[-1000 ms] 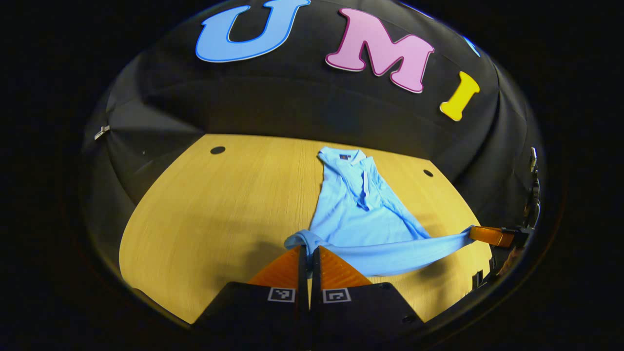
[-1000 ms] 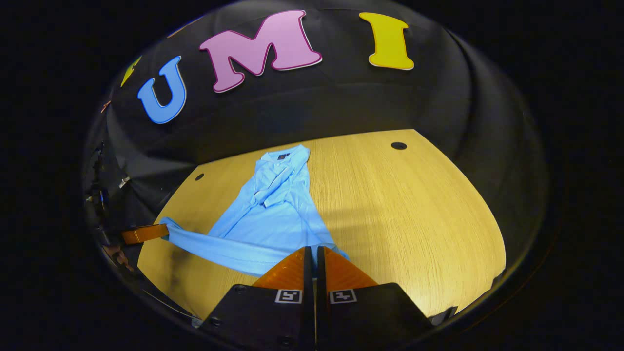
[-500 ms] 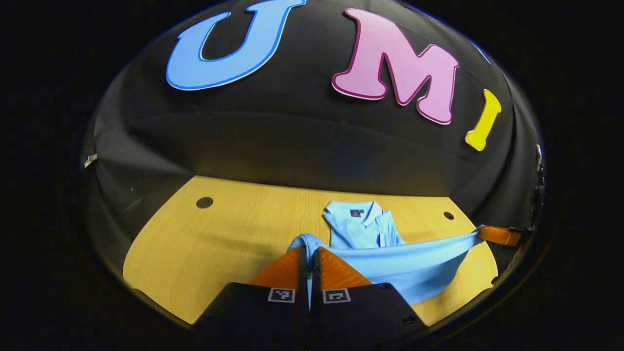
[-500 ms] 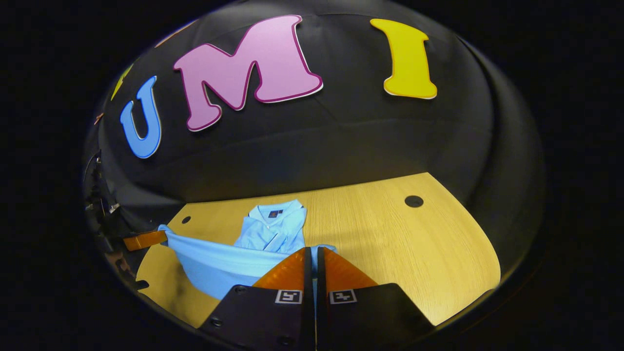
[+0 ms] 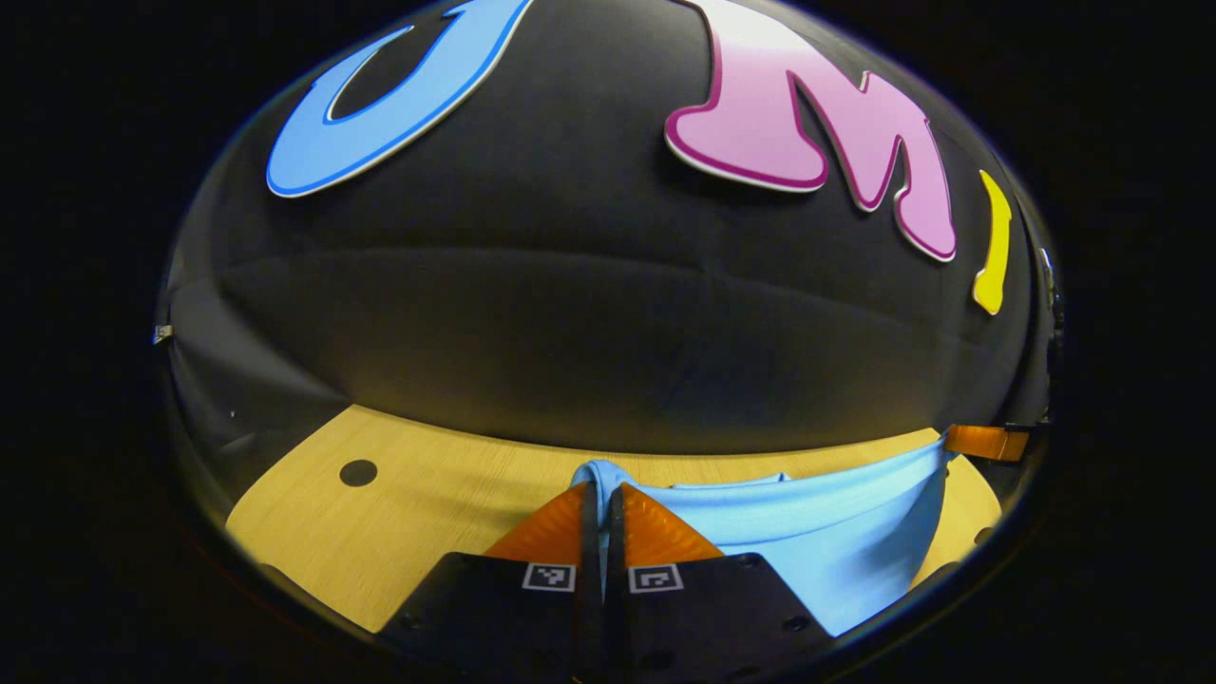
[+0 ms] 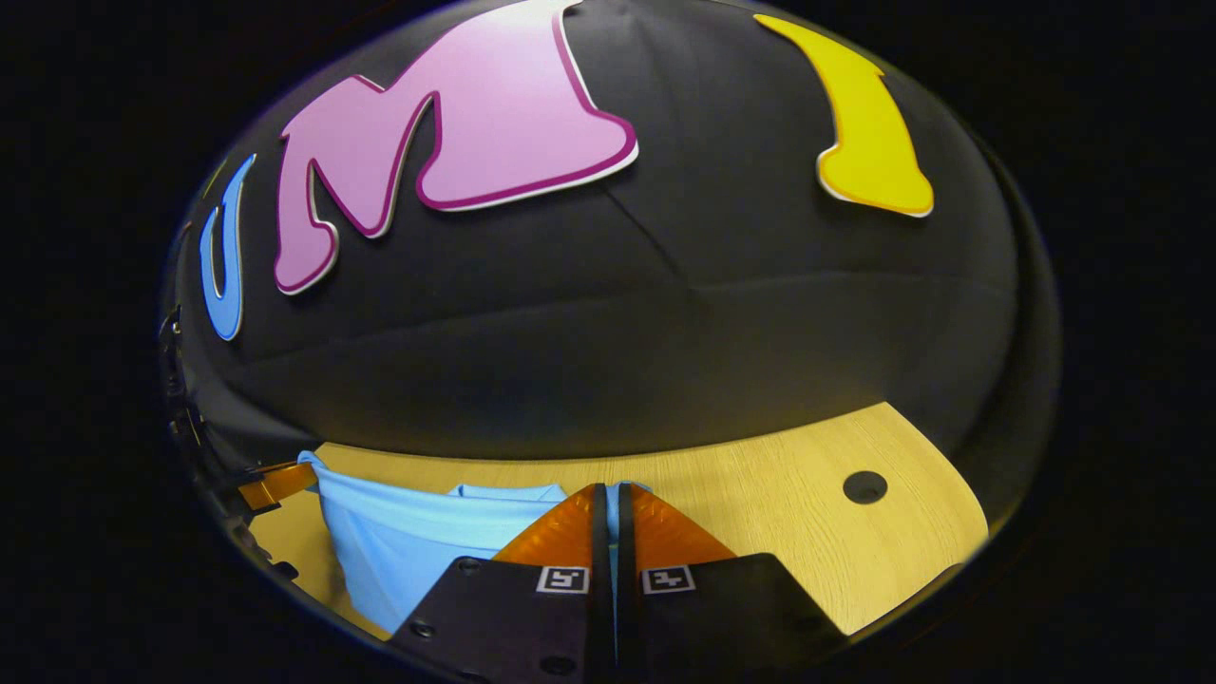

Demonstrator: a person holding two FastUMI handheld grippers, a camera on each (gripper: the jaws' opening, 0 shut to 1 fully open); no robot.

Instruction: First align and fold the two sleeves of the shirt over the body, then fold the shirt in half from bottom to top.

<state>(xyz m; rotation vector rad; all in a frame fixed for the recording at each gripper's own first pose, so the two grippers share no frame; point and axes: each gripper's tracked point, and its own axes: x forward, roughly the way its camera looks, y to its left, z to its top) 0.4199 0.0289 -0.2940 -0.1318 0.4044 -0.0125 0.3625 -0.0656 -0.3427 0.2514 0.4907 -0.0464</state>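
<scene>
The light blue shirt (image 5: 817, 532) hangs stretched between the two grippers above the wooden table (image 5: 446, 494). My left gripper (image 5: 600, 494) is shut on one bottom corner of the hem, which bunches at its fingertips. My right gripper (image 6: 608, 494) is shut on the other corner. In the left gripper view the right gripper (image 5: 988, 442) shows at the far right, pinching the hem. In the right gripper view the left gripper (image 6: 271, 483) shows at the far left, and the shirt (image 6: 408, 537) sags between them. The collar end lies hidden behind the raised hem.
The table (image 6: 779, 513) runs up to the black cloth wall close ahead. A round dark hole (image 5: 358, 472) sits in the tabletop at the left, another hole (image 6: 864, 487) at the right.
Both grippers have carried the hem forward toward the wall and the collar. The shirt body and collar, seen lying flat earlier, are now covered by the lifted hem.
</scene>
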